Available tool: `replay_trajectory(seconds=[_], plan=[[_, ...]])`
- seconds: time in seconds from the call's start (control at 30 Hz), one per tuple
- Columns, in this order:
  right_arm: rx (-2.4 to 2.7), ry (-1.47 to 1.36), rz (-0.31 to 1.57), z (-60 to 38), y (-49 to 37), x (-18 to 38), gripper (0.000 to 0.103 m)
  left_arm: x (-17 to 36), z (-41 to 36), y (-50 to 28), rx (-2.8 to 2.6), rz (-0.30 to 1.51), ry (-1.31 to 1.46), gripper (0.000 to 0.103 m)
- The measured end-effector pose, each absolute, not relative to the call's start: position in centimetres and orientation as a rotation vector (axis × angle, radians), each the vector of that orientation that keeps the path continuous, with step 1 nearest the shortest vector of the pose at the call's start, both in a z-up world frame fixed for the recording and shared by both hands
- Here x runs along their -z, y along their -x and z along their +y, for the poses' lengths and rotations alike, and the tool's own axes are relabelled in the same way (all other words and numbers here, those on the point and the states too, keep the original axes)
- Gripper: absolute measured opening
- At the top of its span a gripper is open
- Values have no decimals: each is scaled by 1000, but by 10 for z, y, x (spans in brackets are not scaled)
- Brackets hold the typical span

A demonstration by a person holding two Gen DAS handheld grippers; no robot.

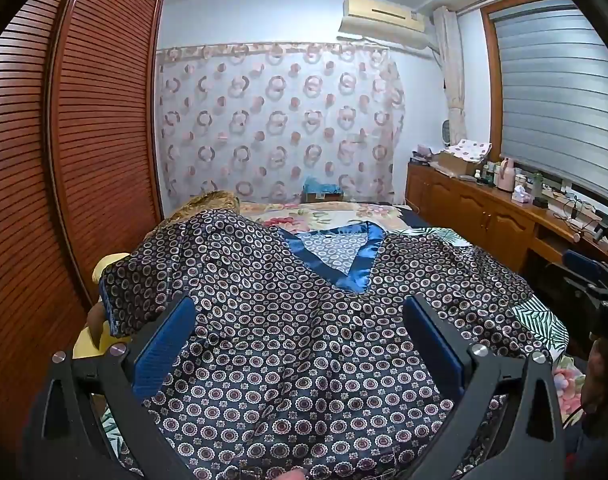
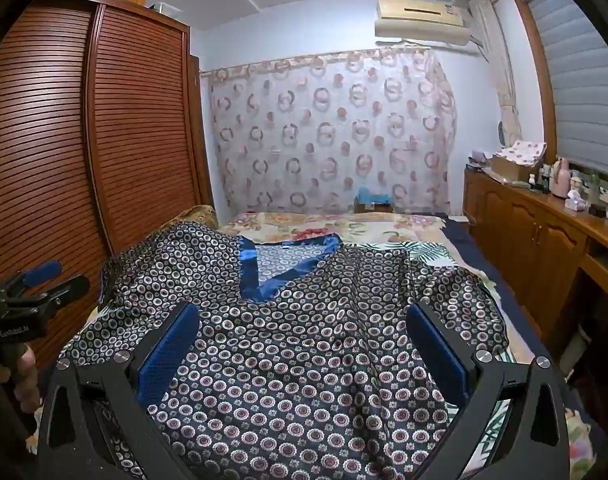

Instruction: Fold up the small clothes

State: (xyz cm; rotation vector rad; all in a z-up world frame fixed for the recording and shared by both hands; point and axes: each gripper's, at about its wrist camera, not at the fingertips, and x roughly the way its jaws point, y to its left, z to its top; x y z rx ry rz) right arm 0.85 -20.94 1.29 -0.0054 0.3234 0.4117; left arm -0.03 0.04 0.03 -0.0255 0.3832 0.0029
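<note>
Patterned top [image 1: 304,340], yellow pillow, perhaps [image 1: 111,264], left view only

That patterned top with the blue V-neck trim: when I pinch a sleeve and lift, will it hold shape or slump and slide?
Probably slumps: the patterned top already lies in soft ripples across the bed. Its blue V-neck trim has a sheen, which suggests a satiny, slippery cloth that could slide through the jaws. It looks thin, so likely light.
</note>
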Motion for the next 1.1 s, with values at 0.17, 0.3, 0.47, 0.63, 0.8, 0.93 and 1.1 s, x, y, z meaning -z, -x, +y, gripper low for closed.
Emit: replay_trajectory(seconds=[0.17,0.3,0.47,0.63,0.8,0.93,1.1], plan=[[-413,4,325,-209,-8,-13,103,0,1,0,-4,385,28,103],[-415,5,325,-209,-8,-12,103,0,1,0,-3,385,29,103],[-415,6,324,-211,-8,-13,103,0,1,0,-3,384,29,103],[-413,6,325,-209,-9,-13,103,0,1,0,-4,384,29,103],[-414,5,325,-211,-8,-11,103,0,1,0,-3,385,29,103],[-414,5,326,-210,-9,-11,103,0,1,0,-4,385,28,103],[-413,5,326,-210,-7,-12,103,0,1,0,-4,385,29,103]])
